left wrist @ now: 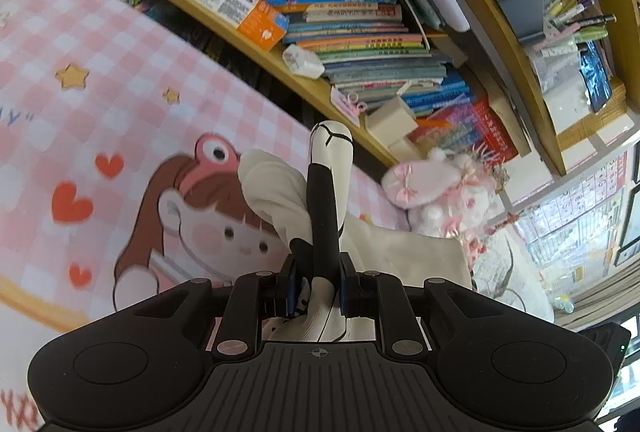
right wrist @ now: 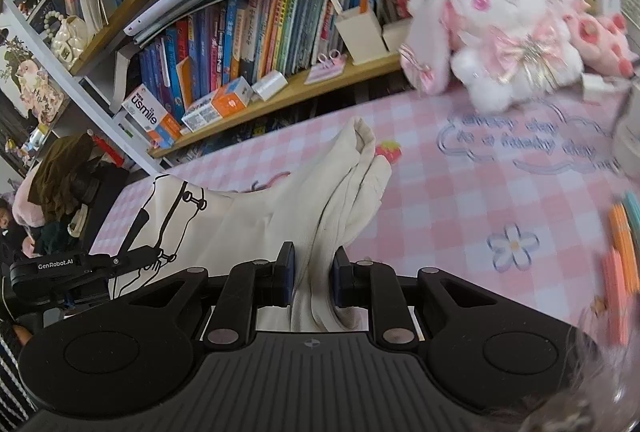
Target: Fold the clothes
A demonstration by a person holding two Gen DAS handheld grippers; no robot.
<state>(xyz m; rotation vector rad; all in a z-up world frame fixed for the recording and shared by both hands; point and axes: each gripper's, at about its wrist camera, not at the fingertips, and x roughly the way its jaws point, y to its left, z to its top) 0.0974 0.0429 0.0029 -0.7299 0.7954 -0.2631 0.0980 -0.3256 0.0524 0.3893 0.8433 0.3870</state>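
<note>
Left wrist view: left gripper (left wrist: 316, 286) nearly closed, pads pinching a bunched edge of the cream T-shirt (left wrist: 276, 192) where a black printed line runs up the fold. Cloth stands up out of the jaws and drapes away over the pink checked desk mat (left wrist: 100, 64). Only this view shows the mat's cartoon girl in a frog hat (left wrist: 208, 216), the red hearts and the gold stars. Bookshelf (left wrist: 360, 12) behind, books stacked flat as seen here, pens (left wrist: 576, 12) at upper right, plush rabbit (left wrist: 440, 188) near the shelf foot.

Right wrist view: right gripper (right wrist: 314, 278) likewise nearly closed, clamped on a plain ribbed cream fold of the same T-shirt (right wrist: 280, 200). Shirt spreads leftward across the mat (right wrist: 460, 200); its black line-drawing print (right wrist: 168, 216) shows at left. Only here: the left gripper (right wrist: 76, 268) seen from outside at the shirt's left edge, a "usmile" box (right wrist: 148, 116) on the shelf, the rabbit's face (right wrist: 504, 32), cloud-framed lettering and a flower on the mat, coloured sticks (right wrist: 624, 244) at right, blurred
</note>
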